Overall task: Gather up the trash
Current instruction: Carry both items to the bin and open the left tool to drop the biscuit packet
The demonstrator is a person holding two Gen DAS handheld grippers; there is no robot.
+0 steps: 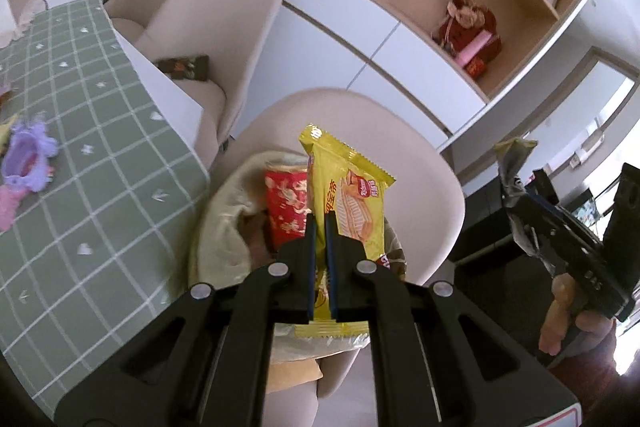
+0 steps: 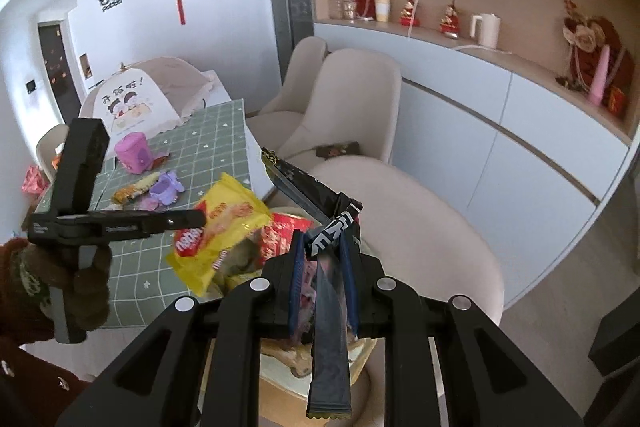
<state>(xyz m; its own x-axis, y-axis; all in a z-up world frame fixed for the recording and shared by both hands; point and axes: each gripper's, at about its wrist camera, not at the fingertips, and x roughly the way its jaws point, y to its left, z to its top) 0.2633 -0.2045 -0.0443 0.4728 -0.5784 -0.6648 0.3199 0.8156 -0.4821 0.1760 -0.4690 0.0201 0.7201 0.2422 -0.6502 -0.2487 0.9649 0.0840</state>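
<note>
Left wrist view: left claw (image 1: 320,223) pinches the yellow wafer wrapper (image 1: 348,195) over the chair's trash bag (image 1: 224,223), right claw (image 2: 322,247) grips a black wrapper (image 2: 328,291), and either might flutter past the seemingly slumped rim.

Both claws closed on wrappers, hand-held, side by side.

Left claw (image 1: 320,223) — jaws nearly together, clamped on a yellow wrapper (image 1: 346,195) standing upright between the pads. Right claw (image 2: 322,247) — jaws pinched on a dark wrapper (image 2: 328,291), which runs lengthwise through the gap. Right hand (image 1: 572,319) bare, fingers curled round the grip; left hand (image 2: 86,283) likewise wrapped on its handle, sleeve dark red.
</note>
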